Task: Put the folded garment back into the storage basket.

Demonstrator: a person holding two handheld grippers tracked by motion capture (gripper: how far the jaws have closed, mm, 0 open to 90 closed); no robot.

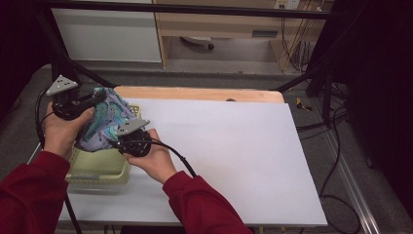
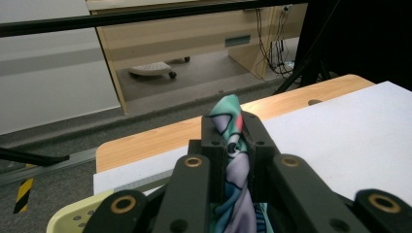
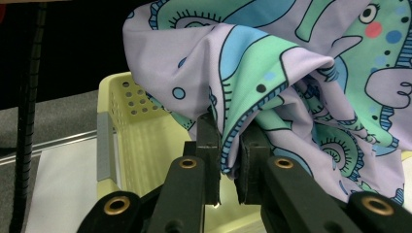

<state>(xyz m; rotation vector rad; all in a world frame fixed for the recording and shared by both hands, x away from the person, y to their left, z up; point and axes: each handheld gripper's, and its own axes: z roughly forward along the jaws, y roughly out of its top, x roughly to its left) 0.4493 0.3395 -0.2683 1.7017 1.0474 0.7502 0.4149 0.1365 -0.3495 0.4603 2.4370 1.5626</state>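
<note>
High view: left claw (image 1: 90, 100) and right claw (image 1: 127, 138) both grasp the cloth (image 1: 104, 124) above the basket (image 1: 97, 168)

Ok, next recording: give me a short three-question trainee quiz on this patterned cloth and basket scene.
1. True or false: both grippers are shut on the patterned cloth.
2. What is the cloth held above? A) yellow-green plastic basket B) cardboard box C) metal tray
3. Which gripper is nearer the table's far edge in the high view?

Key: 1. True: the left gripper and the right gripper each pinch a fold. 2. A. 3. The left gripper.
</note>
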